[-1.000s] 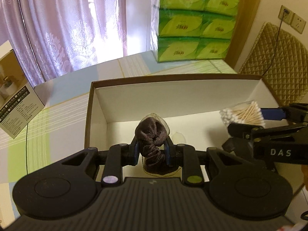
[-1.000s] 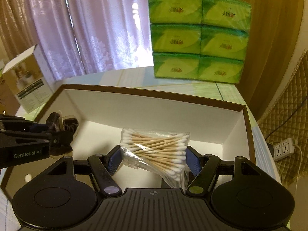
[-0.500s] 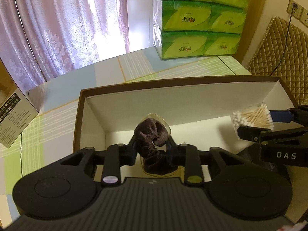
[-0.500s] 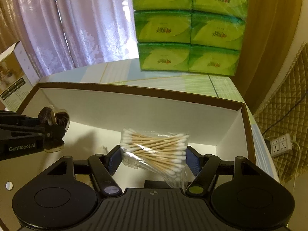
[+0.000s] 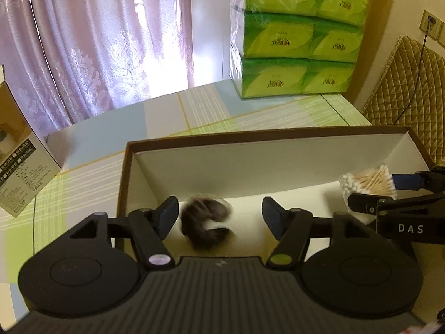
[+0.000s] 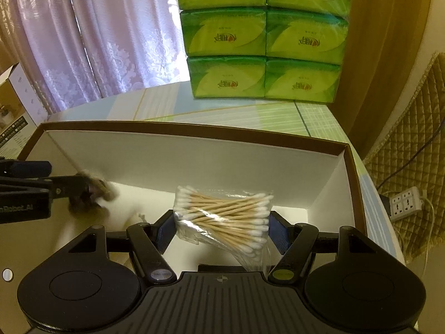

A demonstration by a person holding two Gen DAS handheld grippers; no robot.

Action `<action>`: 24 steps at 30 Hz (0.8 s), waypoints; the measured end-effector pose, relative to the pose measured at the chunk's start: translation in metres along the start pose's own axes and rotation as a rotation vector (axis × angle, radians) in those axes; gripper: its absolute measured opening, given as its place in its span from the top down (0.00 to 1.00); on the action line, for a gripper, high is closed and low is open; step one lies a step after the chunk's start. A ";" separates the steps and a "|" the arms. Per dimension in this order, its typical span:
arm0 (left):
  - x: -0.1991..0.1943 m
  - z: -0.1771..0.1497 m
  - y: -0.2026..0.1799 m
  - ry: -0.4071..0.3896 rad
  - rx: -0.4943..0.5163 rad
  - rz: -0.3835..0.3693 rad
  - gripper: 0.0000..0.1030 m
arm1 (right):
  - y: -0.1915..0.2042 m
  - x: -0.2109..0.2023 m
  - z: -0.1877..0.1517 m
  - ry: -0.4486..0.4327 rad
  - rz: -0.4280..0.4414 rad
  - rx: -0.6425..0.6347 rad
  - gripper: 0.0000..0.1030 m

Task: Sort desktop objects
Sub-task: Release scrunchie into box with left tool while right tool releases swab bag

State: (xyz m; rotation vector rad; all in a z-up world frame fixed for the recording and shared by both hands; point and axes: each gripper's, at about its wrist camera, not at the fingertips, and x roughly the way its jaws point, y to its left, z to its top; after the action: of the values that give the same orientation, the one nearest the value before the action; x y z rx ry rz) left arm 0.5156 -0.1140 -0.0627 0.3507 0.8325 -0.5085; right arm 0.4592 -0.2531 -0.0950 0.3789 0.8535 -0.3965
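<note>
Tabletop box [image 5: 222, 164]; blurred brown scrunchie [image 5: 204, 224]

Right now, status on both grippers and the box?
Left gripper open, brown scrunchie blurred, loose between its fingers inside the box. Right gripper shut on cotton swab bag, over the box. Nothing in the way.

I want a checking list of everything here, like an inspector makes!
Surface: checked tablecloth, tidy.
Job's things: brown scrunchie, blurred, inside the cardboard box; bag of cotton swabs over the box.
Clutter: green tissue packs; small carton.
Grippers: left tongs open, holding nothing; right tongs shut on the swabs.
Cables: power strip with cords; wall-socket cord.
Surroundings: lilac curtain, quilted chair.
</note>
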 end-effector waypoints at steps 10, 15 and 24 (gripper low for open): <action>-0.008 -0.002 0.003 -0.011 0.001 0.001 0.40 | -0.007 0.002 0.001 -0.022 -0.023 0.022 0.35; -0.014 -0.003 0.002 -0.024 0.006 -0.001 0.40 | -0.007 0.000 0.003 -0.036 -0.004 0.031 0.27; -0.034 -0.005 0.000 -0.055 0.003 -0.015 0.34 | 0.001 -0.027 -0.004 -0.104 0.028 0.001 0.08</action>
State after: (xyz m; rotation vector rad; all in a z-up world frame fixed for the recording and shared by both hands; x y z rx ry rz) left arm 0.4931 -0.1015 -0.0399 0.3322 0.7816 -0.5310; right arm 0.4409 -0.2456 -0.0756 0.3672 0.7458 -0.3873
